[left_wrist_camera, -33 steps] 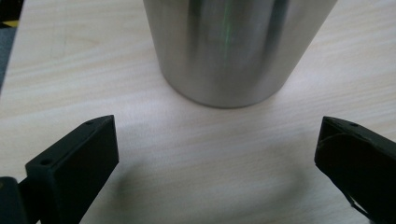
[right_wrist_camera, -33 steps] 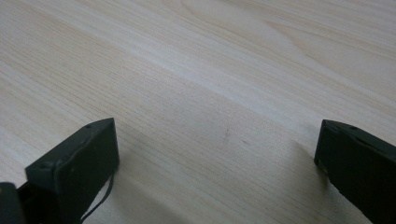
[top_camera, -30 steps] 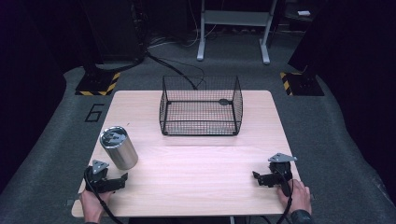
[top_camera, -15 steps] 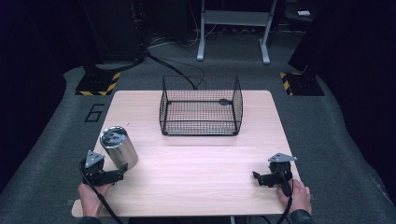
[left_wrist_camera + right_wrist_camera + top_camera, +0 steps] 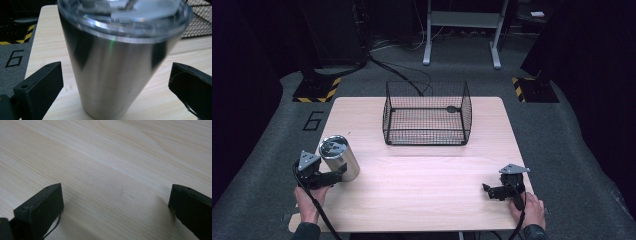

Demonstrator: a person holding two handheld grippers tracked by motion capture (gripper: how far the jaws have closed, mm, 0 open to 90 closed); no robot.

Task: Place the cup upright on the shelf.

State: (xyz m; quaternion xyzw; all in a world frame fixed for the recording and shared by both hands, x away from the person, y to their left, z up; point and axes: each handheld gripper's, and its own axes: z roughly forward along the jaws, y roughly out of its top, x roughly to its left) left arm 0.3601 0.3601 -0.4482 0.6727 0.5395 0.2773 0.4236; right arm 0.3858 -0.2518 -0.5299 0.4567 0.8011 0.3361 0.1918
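A stainless steel tumbler (image 5: 339, 157) with a clear lid stands at the left of the wooden table (image 5: 422, 180). My left gripper (image 5: 335, 174) is right at its near side, open. In the left gripper view the tumbler (image 5: 112, 72) rises between the two spread jaws of the left gripper (image 5: 115, 83), with a gap on each side. My right gripper (image 5: 490, 190) rests low at the table's front right corner, open, with bare wood between its jaws in the right gripper view (image 5: 116, 202).
A black wire basket (image 5: 427, 136) stands open-topped at the back middle of the table. Dark floor surrounds the table, with a "6" marked at the left (image 5: 313, 120) and yellow-black striped stand bases (image 5: 317, 90) behind.
My left gripper has moved forward up to the tumbler, so its jaws now stand on either side of it. The right gripper has stayed put.
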